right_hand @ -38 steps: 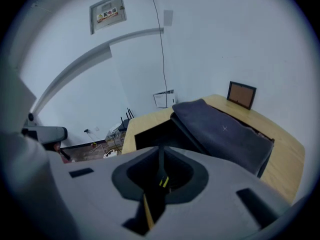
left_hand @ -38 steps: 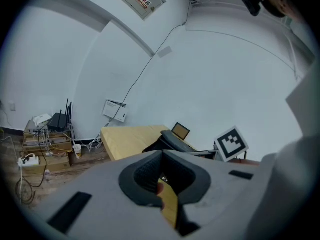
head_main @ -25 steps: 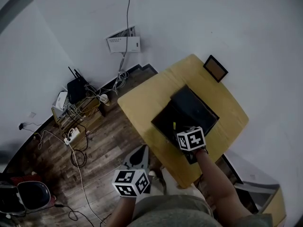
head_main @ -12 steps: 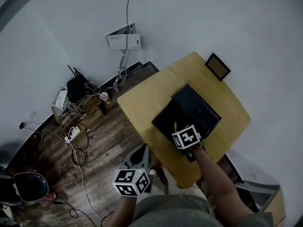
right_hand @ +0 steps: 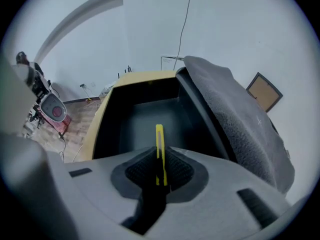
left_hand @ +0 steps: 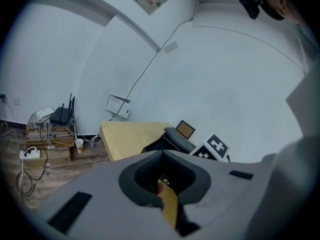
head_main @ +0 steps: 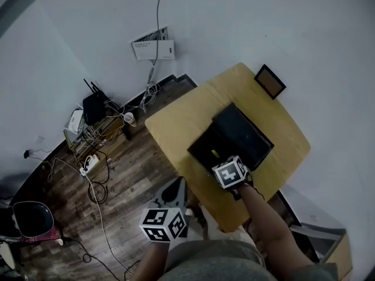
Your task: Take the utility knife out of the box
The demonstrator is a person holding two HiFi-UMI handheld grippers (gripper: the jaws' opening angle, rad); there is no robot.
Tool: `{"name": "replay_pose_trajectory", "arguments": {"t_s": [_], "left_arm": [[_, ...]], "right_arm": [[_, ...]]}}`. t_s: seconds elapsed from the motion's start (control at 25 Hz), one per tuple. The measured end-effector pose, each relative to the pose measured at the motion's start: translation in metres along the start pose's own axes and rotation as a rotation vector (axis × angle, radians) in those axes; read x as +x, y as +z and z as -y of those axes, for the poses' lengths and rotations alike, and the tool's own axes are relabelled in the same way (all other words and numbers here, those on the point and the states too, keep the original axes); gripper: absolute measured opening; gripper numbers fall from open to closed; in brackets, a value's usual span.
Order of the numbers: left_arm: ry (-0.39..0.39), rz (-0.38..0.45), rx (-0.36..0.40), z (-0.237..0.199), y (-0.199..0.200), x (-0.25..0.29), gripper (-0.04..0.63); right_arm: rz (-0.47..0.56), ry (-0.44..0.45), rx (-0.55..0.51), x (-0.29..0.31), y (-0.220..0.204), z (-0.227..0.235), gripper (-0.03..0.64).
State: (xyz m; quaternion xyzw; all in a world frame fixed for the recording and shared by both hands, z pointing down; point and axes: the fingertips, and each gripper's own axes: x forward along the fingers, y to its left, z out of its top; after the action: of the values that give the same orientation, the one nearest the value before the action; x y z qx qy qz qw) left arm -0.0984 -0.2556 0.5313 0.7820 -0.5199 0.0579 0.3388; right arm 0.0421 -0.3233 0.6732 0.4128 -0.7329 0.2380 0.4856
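Yellow and slim, the plastic utility knife [right_hand: 159,144] is inside the open black box [right_hand: 131,129] on the pale wooden table [head_main: 176,124], its near end between the closing jaws of the right gripper [right_hand: 160,168], whose ribbed pads already meet its sides. The left gripper [left_hand: 161,184] hangs off the table's edge, jaws a slit apart and empty. The grasp appears under way; next comes a firm pinch and a straight lift clear of the box walls.
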Motion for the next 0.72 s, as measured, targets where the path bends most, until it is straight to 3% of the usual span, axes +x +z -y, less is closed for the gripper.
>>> {"name": "replay_pose_trajectory", "arguments": {"t_s": [0.72], "left_arm": [[-0.005,0.018,0.004,0.001,0.003,-0.012,0.003]], "right_arm": [[0.042,-0.017,0.03,-0.015,0.0,0.004,0.035]]}}
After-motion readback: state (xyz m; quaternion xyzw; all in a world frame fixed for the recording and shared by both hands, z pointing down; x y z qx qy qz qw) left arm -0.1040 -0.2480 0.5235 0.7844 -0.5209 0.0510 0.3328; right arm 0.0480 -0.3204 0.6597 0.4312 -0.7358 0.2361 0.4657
